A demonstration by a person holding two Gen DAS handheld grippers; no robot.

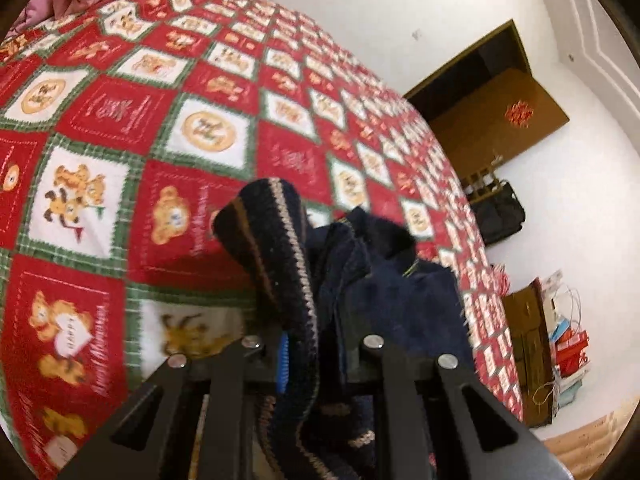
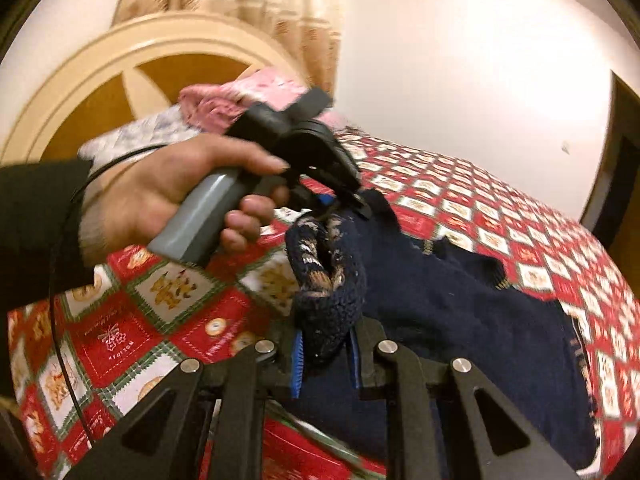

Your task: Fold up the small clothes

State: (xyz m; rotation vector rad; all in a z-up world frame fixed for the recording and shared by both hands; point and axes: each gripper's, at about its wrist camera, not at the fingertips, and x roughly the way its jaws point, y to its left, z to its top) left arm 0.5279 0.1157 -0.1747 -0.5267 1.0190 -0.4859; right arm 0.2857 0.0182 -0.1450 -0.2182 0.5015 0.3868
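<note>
A dark navy knitted sweater (image 2: 460, 312) with a beige-patterned hem lies partly bunched on the red patchwork quilt (image 2: 132, 332). My right gripper (image 2: 325, 362) is shut on a rolled piece of its patterned hem, which sits between the blue pads. A person's hand (image 2: 160, 196) holds my left gripper (image 2: 348, 204), which pinches another part of the hem just beyond. In the left wrist view, the left gripper (image 1: 312, 360) is shut on the striped hem, and the sweater (image 1: 380, 292) hangs lifted and bunched ahead of it.
The quilt (image 1: 120, 120) covers a bed. Pink bedding (image 2: 240, 100) lies by a round cream headboard (image 2: 100, 92). Past the bed's far side are a brown door (image 1: 500, 104), a black bag (image 1: 496, 212), a wooden cabinet (image 1: 524, 352) and red boxes (image 1: 572, 348) on the floor.
</note>
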